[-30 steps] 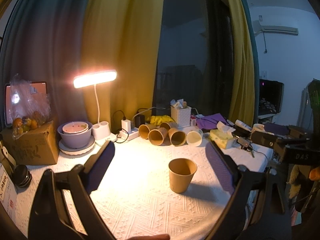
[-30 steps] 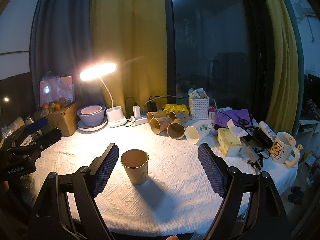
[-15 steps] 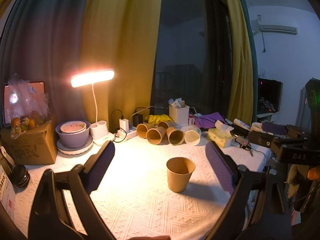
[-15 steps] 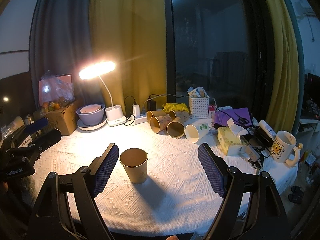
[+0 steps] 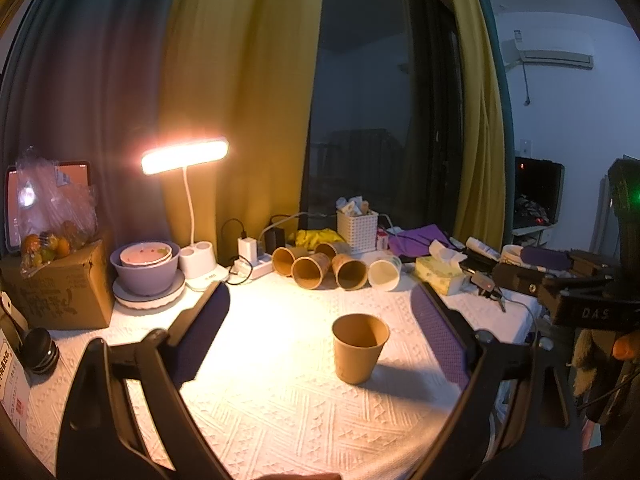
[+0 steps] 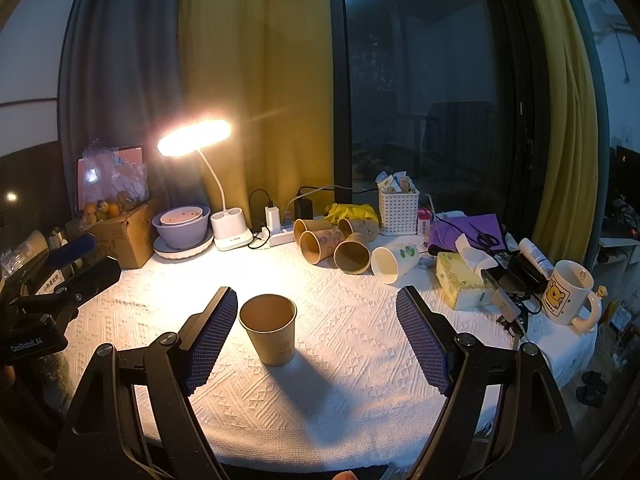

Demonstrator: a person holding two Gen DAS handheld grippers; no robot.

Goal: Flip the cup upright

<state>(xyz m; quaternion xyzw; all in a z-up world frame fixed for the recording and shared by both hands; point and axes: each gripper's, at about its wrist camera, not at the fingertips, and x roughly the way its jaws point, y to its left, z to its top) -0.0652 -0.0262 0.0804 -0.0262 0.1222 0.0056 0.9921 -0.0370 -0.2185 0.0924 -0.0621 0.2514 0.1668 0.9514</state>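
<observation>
A brown paper cup stands upright on the white tablecloth; it also shows in the right wrist view. My left gripper is open and empty, held back above the near table edge, the cup between its fingers' lines of sight. My right gripper is open and empty, the cup just beside its left finger pad but farther off. Several brown cups and a white cup lie on their sides at the back.
A lit desk lamp, a purple bowl on a plate, a cardboard box with fruit, a power strip, a white basket, a tissue box and a bear mug ring the table.
Both grippers have stayed open; the left view has shifted slightly, with the cup sitting a little lower and nearer. The cup has not moved on the cloth.
</observation>
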